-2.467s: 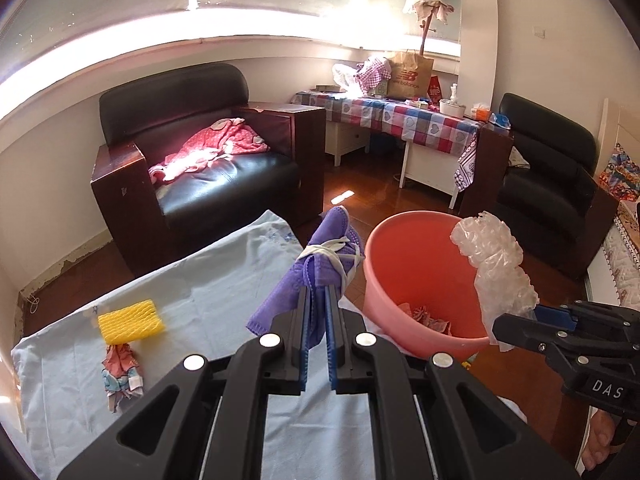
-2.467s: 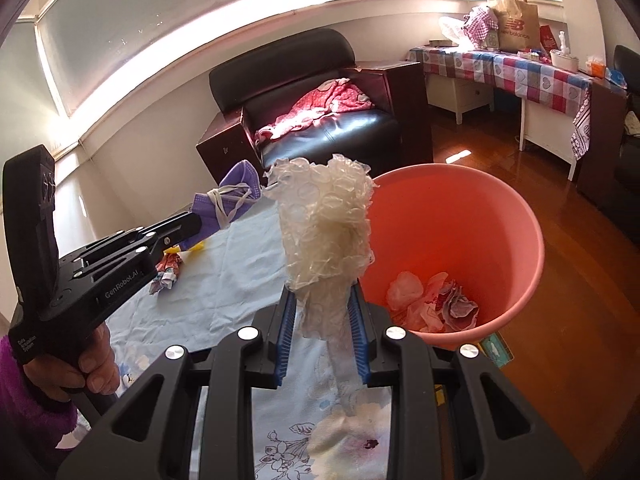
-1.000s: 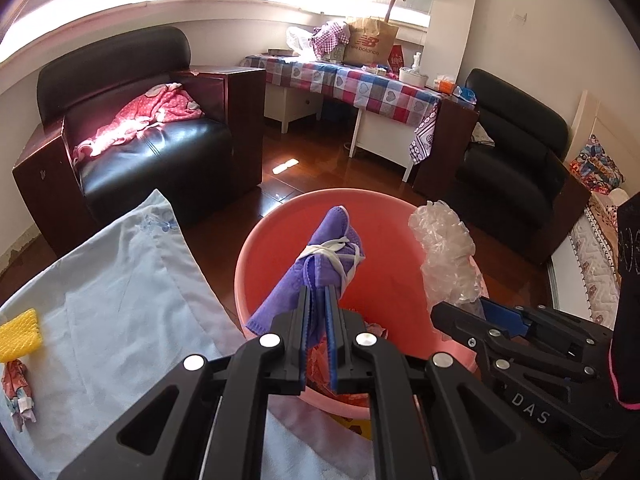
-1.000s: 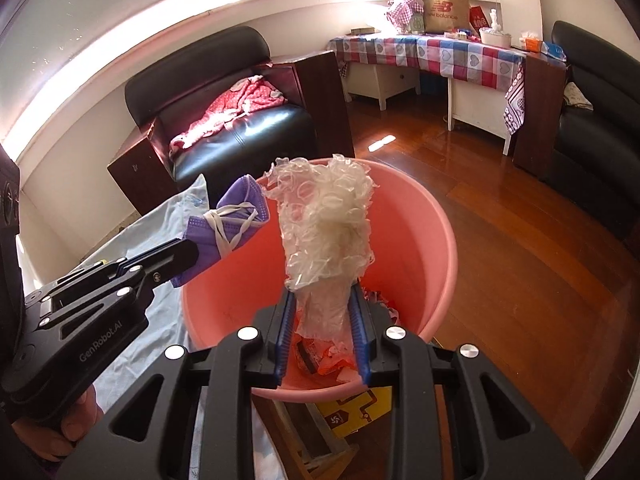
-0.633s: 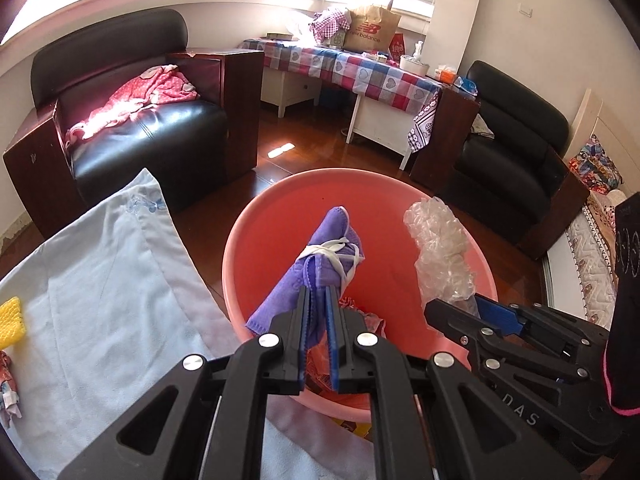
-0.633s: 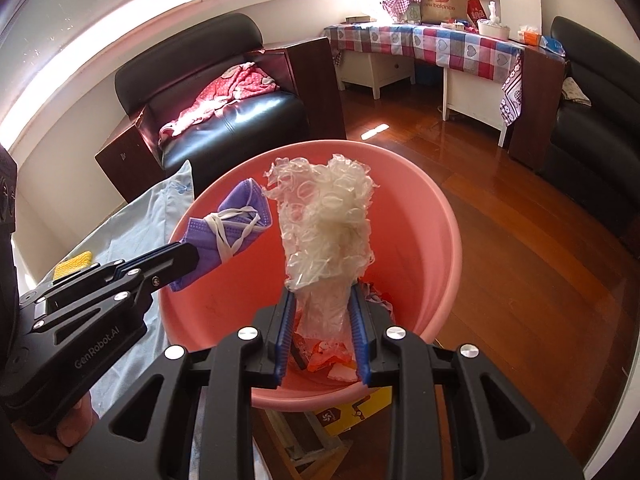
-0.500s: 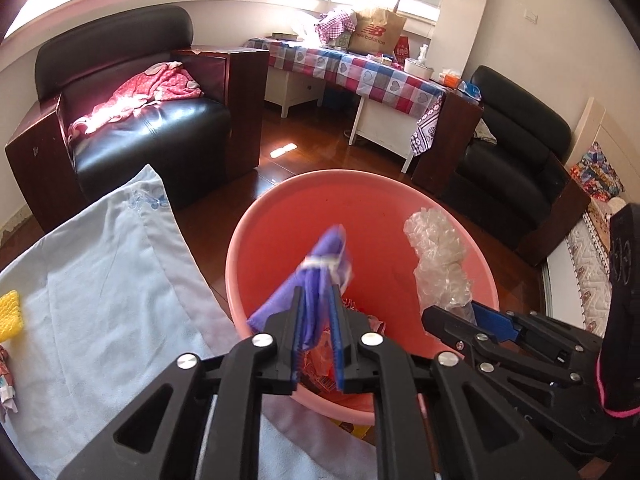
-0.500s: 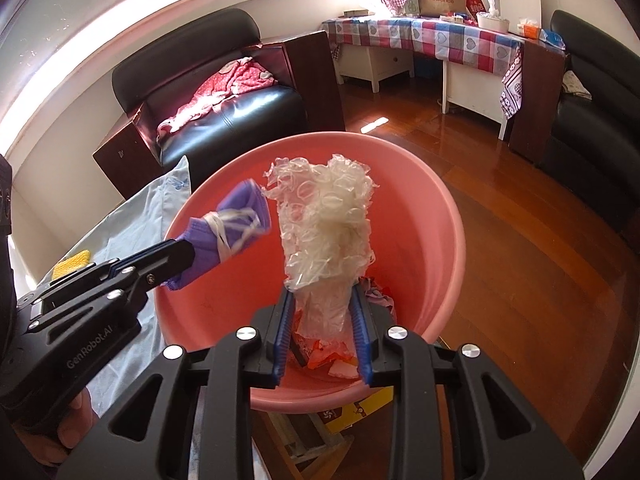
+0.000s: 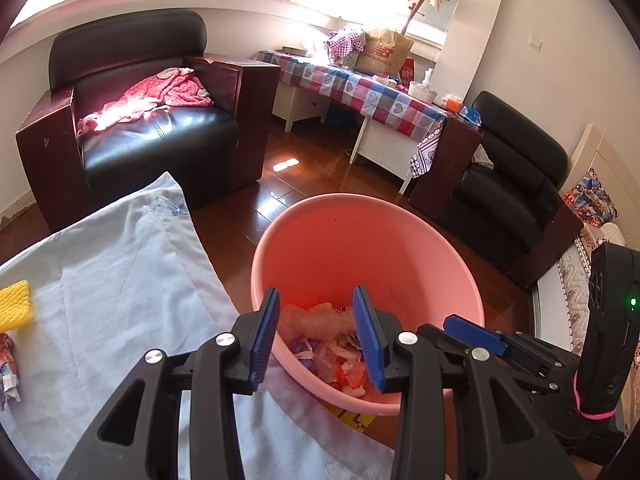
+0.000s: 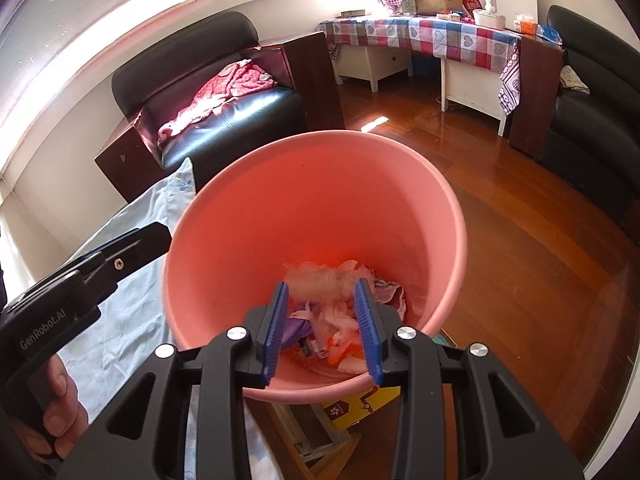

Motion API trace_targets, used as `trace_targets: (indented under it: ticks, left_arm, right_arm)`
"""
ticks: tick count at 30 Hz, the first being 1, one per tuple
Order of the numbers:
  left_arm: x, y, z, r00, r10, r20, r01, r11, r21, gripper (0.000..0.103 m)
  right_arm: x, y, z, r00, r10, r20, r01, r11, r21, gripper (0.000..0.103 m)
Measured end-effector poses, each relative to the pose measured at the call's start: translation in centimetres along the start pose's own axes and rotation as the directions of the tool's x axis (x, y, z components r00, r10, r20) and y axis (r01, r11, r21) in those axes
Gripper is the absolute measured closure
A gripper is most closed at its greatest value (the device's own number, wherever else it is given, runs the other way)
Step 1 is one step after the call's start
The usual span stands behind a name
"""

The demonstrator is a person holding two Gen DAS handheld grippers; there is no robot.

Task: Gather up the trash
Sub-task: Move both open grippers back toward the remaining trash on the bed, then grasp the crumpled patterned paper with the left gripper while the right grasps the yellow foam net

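1. A black leather armchair with a red patterned garment on its seat stands by the wall, across a wooden floor from a side table under a checked cloth
2. A pale blue cloth covers the tabletop, its edge just beside the pink bucket
3. The bucket stands below the tabletop edge, and the trash lies heaped in its bottom: a crumpled clear plastic wad, a purple mask, and paper scraps
4. The left gripper hangs over the bucket's near rim, its jaws just opened wide, nothing between the blue pads
5. The right gripper points down into the bucket beside it, jaws also just spread apart and holding nothing
6. A yellow sponge lies on the cloth at the far left, well apart from the bucket, with a small crumpled wrapper just below it
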State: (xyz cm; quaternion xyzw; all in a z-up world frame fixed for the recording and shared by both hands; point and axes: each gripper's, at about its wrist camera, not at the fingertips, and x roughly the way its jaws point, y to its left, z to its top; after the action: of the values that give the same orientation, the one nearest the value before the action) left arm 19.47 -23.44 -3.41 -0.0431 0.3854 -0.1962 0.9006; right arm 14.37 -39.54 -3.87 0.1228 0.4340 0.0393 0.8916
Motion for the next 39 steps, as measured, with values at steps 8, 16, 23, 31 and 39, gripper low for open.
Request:
trace_targets:
  ticks: [8,16,23,31,39]
  left_arm:
    - [-4.4,3.2,-1.3,0.996,0.066,0.065,-0.064,0.997,-0.033,0.058]
    - [-8.4,9.4,-4.0,0.983,0.173,0.060,-0.164,0.978,-0.130,0.054]
    - [-11.9,14.3,-6.4,0.961,0.268,0.069,-0.253,0.952,-0.174,0.053]
    - [-15.4,20.2,-8.2,0.921,0.379,0.090,-0.351,0.908,-0.230,0.052]
    - [-13.5,25.8,-9.2,0.923,0.384,-0.009,-0.366,0.873,-0.322,0.052]
  right_arm:
    - [-1.6,3.5,-0.6,0.996,0.087,0.021,-0.085,0.994,-0.063,0.068]
    - [-1.9,8.1,-1.5,0.987,0.163,0.009,-0.161,0.981,-0.111,0.068]
    - [-1.3,11.7,-2.8,0.977,0.211,-0.031,-0.214,0.967,-0.138,0.068]
    - [-0.3,16.4,-3.4,0.961,0.268,-0.074,-0.277,0.939,-0.203,0.068]
    - [1.3,21.4,-3.2,0.940,0.314,-0.129,-0.339,0.896,-0.286,0.068]
